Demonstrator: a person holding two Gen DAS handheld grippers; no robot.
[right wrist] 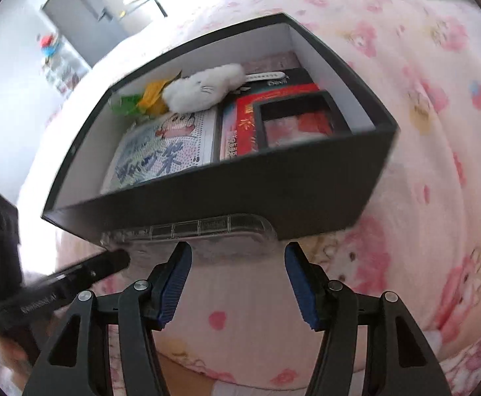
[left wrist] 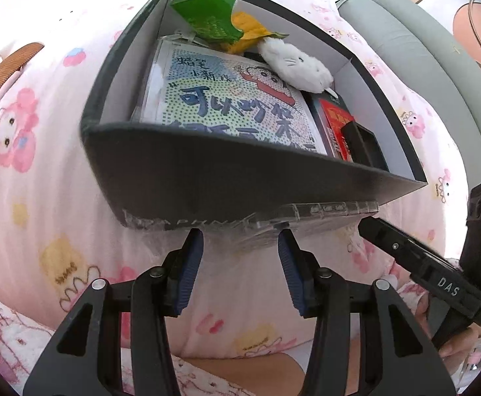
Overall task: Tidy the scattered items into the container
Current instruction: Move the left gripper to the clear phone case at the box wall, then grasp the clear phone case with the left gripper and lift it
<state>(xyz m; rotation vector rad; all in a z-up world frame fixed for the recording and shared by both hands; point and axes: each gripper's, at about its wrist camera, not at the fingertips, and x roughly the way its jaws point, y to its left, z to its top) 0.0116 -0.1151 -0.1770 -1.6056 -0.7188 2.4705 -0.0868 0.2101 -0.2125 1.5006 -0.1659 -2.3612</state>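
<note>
- Nearest the left wrist camera, the left claw (left wrist: 240, 247) points steeply down at the bed, its blue pads (left wrist: 189, 274) standing apart with only pink blanket (left wrist: 36, 178) between them; the tips stop just short of a clear plastic case (left wrist: 309, 213).
- Right claw (right wrist: 238, 260) is in the same pose in its own view: tilted down, pads spread, nothing clamped, tips just beside the same case.
- Each claw shows in the other's view: the right one enters low on the right in the left view with a hand (left wrist: 451, 336) behind it, its jaw tip close to the case's right end.
- That clear plastic case lies on the blanket, pressed along the foot of the box's near wall, long axis running left to right, outside the container.
- Open room: bare blanket between the claws and to the left and right of the box; the near wall blocks the way straight ahead.
- Dark box (left wrist: 227, 171) sits open-topped on the bed, white inside, one corner turned toward the cameras.
- Inside it, a cartoon-covered book (left wrist: 237, 112) lies flat on the left, a red pack and a black frame (right wrist: 293, 112) on the right.
- Toward the far wall, a white plush toy (left wrist: 296, 62) rests on top, with green and yellow wrappers (left wrist: 214, 19) beside it.
- Far left on the blanket, well apart from the box, lies a brown comb (left wrist: 6, 72).
</note>
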